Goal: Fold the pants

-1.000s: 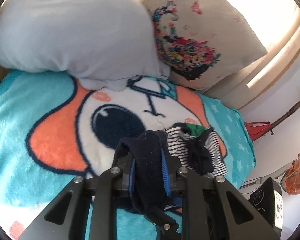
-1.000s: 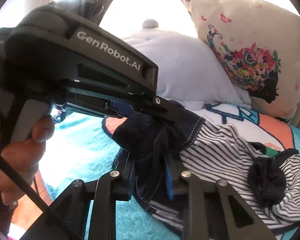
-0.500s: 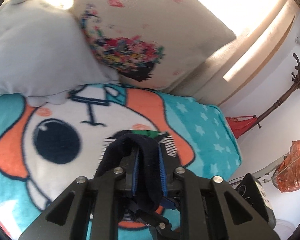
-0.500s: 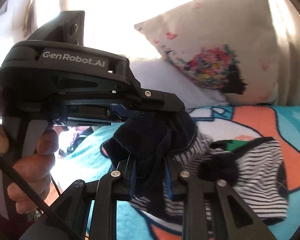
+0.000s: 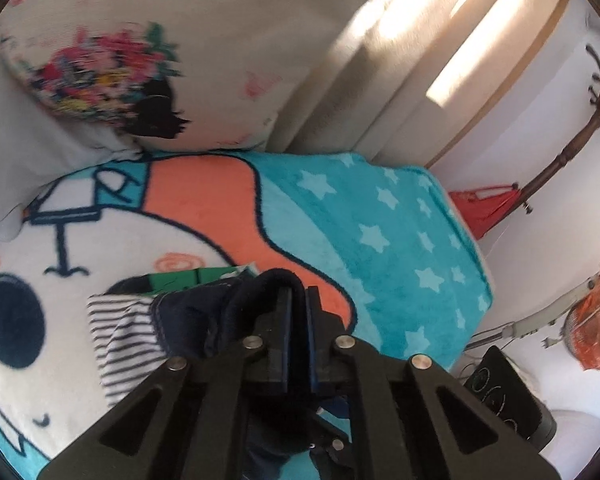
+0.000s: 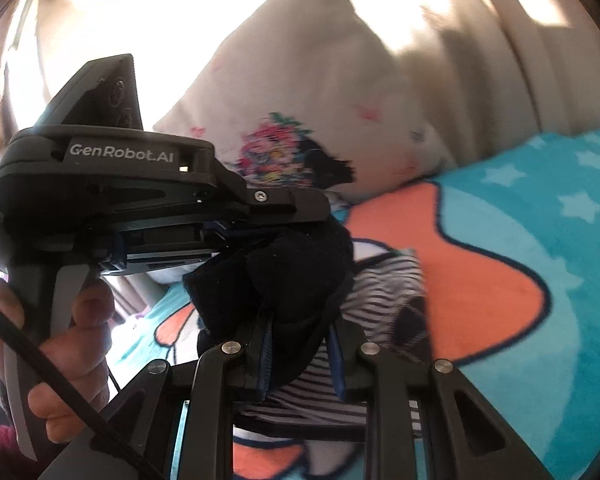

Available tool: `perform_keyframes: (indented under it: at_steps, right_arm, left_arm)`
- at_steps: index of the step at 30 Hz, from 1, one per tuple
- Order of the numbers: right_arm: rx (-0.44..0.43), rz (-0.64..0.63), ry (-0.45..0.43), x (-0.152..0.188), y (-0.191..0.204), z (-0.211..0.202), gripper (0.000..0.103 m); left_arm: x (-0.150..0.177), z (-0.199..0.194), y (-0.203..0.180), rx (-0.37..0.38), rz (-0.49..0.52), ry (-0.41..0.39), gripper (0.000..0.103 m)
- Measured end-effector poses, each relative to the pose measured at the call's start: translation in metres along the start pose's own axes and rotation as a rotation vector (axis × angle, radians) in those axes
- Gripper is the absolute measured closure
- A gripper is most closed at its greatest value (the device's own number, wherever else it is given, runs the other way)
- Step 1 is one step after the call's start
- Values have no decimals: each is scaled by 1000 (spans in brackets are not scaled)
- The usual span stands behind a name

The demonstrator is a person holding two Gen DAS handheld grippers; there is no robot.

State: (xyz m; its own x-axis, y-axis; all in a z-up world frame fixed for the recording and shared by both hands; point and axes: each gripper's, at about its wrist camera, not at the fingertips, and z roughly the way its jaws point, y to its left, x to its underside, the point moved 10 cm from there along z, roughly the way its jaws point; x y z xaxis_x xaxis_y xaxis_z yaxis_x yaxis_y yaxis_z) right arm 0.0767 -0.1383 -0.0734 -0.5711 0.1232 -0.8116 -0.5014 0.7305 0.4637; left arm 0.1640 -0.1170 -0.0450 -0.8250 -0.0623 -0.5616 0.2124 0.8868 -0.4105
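The pants are dark navy with a black-and-white striped part; they lie bunched on a cartoon blanket. My left gripper is shut on a fold of the navy cloth, which wraps over its fingertips. In the right wrist view the left gripper's body is close on the left, held by a hand. My right gripper is shut on the same navy bunch, just below the left one. The striped part hangs and lies beneath.
A turquoise, orange and white cartoon blanket covers the bed. A floral pillow and a white pillow stand at the head. A coat stand, a red item and an orange bag are beyond the bed's right edge.
Both grippers have swung to the right with the navy cloth in them. The striped part has been drawn along under them. Both grips stay shut.
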Motion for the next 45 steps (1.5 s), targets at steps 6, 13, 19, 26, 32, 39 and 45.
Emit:
perform_keyframes:
  at_steps: [6, 13, 19, 26, 32, 39, 45]
  right_arm:
    - [84, 72, 7, 3, -47, -5, 75]
    - [153, 156, -16, -1, -87, -24, 53]
    - [10, 227, -112, -32, -82, -60, 53]
    - [-324, 267, 20, -47, -18, -23, 43]
    - [-430, 309, 130, -37, 10, 31, 40]
    - [-263, 358, 136, -23, -37, 65, 42]
    - [-188, 387, 109, -23, -63, 61, 45]
  left_arm:
    - [4, 15, -14, 49, -15, 37, 90]
    - [7, -15, -2, 6, -29, -34, 58]
    - [22, -38, 39, -71, -82, -113, 57]
    - [55, -48, 72, -150, -95, -166, 57]
    - [76, -35, 81, -167, -98, -145, 57]
    - [84, -17, 84, -187, -68, -141, 46]
    - [88, -17, 90, -142, -98, -121, 40]
